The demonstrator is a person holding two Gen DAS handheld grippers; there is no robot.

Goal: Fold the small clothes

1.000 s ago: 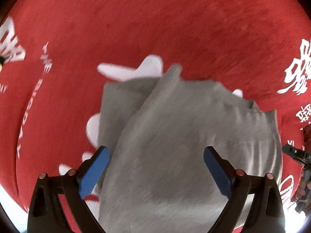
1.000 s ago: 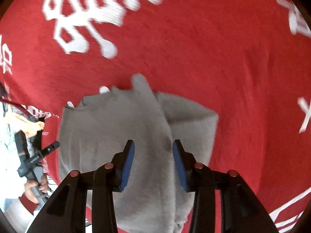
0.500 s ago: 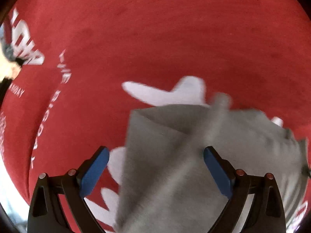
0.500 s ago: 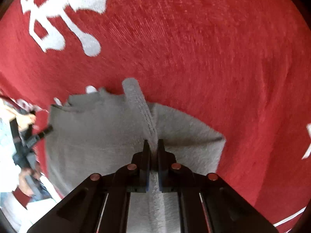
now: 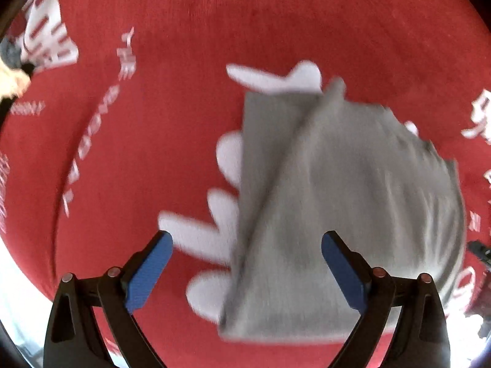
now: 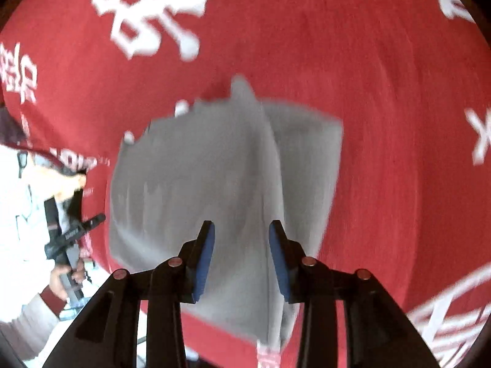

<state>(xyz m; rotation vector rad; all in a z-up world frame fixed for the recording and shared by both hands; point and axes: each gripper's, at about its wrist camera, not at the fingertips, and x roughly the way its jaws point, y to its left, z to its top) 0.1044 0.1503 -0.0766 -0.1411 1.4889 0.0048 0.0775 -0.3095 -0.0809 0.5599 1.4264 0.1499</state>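
A small grey garment point(image 5: 337, 202) lies folded on the red cloth point(image 5: 184, 61), with a raised ridge running up its middle to a pointed far corner. My left gripper point(image 5: 245, 245) is wide open above its left edge, with the left blue pad over the red cloth. In the right wrist view the same garment point(image 6: 199, 184) lies under my right gripper point(image 6: 242, 230), whose jaws are apart and empty, straddling the ridge near its near end.
The red cloth has white printed letters and shapes point(image 6: 153, 18). A person's hand holding the other gripper point(image 6: 67, 236) shows at the left edge of the right wrist view. The table's near edge point(image 6: 260, 352) runs just below the garment.
My right gripper shut on the garment's ridge half a second ago and has now opened and let it go. My left gripper stayed open while the garment shifted right in its view.
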